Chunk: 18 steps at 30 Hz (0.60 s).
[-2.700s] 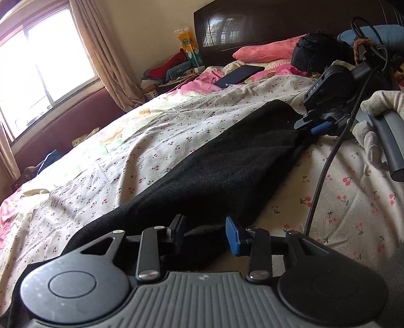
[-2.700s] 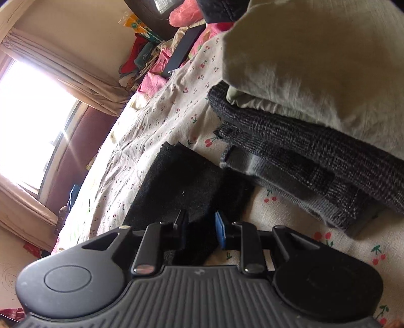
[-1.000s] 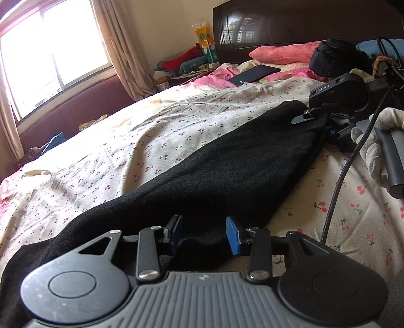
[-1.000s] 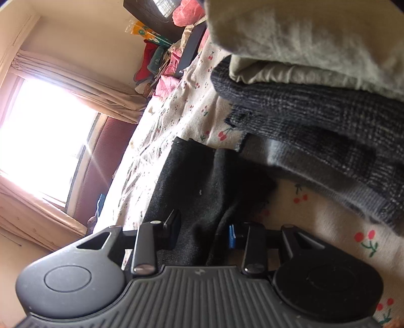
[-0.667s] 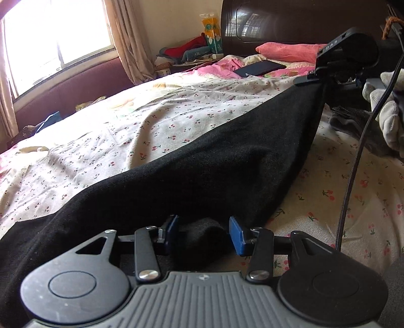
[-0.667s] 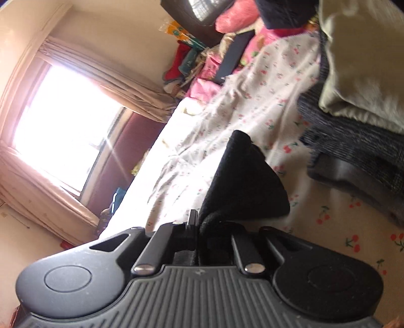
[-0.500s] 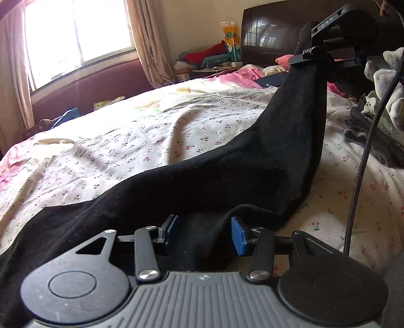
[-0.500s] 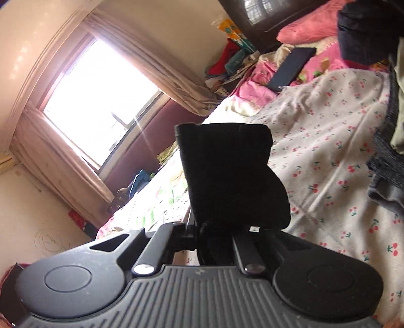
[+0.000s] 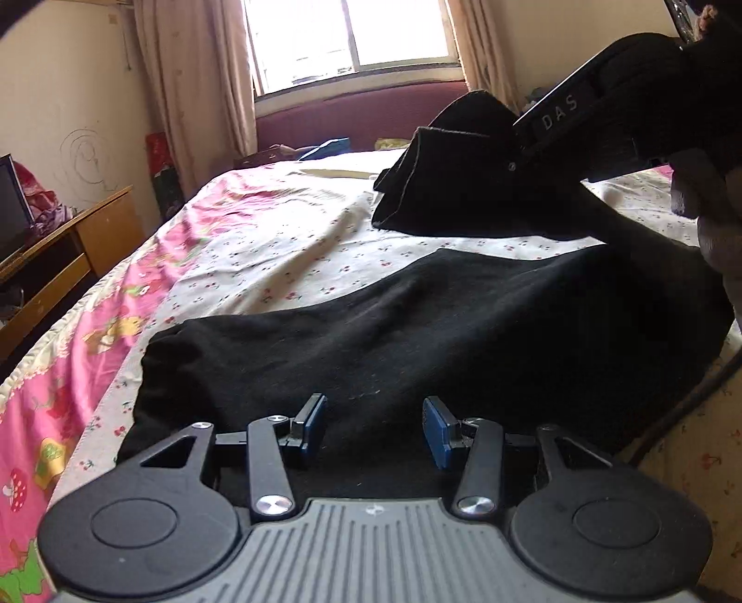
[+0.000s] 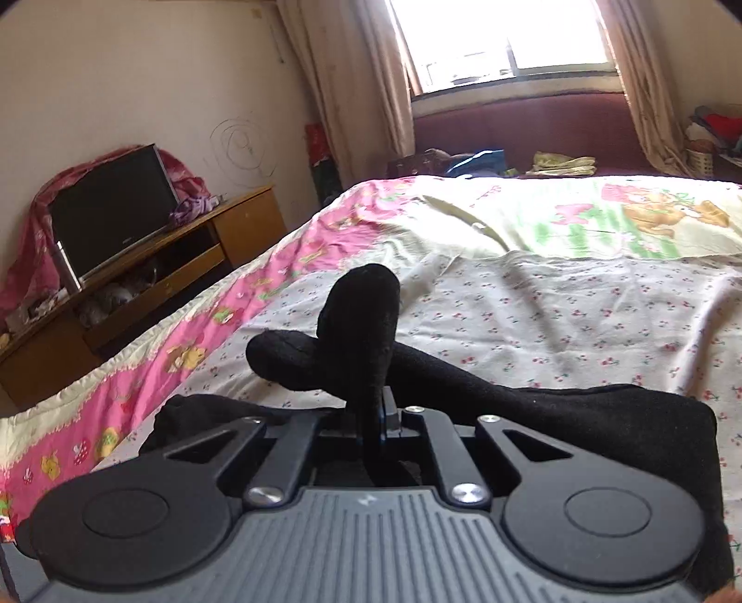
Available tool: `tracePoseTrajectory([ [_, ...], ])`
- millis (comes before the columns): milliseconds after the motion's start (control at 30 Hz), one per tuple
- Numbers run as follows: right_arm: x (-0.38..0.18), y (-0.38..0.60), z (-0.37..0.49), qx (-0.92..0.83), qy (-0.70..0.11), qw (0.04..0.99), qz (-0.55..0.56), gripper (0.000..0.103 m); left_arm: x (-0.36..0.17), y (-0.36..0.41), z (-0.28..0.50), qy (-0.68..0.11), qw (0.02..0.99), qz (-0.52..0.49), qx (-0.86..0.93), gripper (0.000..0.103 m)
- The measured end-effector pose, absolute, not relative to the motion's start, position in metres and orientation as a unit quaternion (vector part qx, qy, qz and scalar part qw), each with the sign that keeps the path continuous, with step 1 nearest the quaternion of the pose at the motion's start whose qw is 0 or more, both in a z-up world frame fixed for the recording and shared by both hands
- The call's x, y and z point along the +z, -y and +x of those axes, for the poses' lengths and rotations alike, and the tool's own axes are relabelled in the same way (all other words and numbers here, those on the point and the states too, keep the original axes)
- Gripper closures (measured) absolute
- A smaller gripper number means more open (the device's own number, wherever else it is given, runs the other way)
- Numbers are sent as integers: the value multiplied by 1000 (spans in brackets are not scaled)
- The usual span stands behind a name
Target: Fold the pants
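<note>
Black pants (image 9: 417,324) lie across the flowered bed sheet (image 9: 278,250). My left gripper (image 9: 373,424) is open, low over the near part of the pants, with nothing between its blue pads. My right gripper (image 10: 378,417) is shut on the pants' leg end (image 10: 361,324), which sticks up between its fingers. In the left wrist view the right gripper (image 9: 512,164) holds that leg end (image 9: 445,185) lifted above the rest of the pants, folded back over them.
A wooden TV stand (image 10: 153,278) with a dark screen (image 10: 111,213) stands left of the bed. A window (image 10: 505,37) with curtains and a maroon bench (image 10: 533,120) lie beyond the bed's far side. The bed edge (image 9: 55,334) drops off at left.
My right gripper closed on the leg end, lifted it off the bed and carried it over the pants toward the other end. Both views swung round from the headboard toward the window.
</note>
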State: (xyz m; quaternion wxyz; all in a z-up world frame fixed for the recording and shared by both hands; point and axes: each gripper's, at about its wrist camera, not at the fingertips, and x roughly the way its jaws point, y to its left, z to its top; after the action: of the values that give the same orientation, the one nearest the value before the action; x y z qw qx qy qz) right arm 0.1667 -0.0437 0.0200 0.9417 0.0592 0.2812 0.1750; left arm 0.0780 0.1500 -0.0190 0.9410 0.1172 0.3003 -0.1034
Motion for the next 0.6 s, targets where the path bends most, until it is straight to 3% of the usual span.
tracePoseTrajectory([
  [233, -41, -49, 168, 216, -354, 908, -58, 96, -34, -188, 70, -321, 940, 79, -84, 44],
  [600, -46, -83, 147, 205, -303, 909, -201, 89, -41, -192, 69, -305, 944, 69, -104, 44],
])
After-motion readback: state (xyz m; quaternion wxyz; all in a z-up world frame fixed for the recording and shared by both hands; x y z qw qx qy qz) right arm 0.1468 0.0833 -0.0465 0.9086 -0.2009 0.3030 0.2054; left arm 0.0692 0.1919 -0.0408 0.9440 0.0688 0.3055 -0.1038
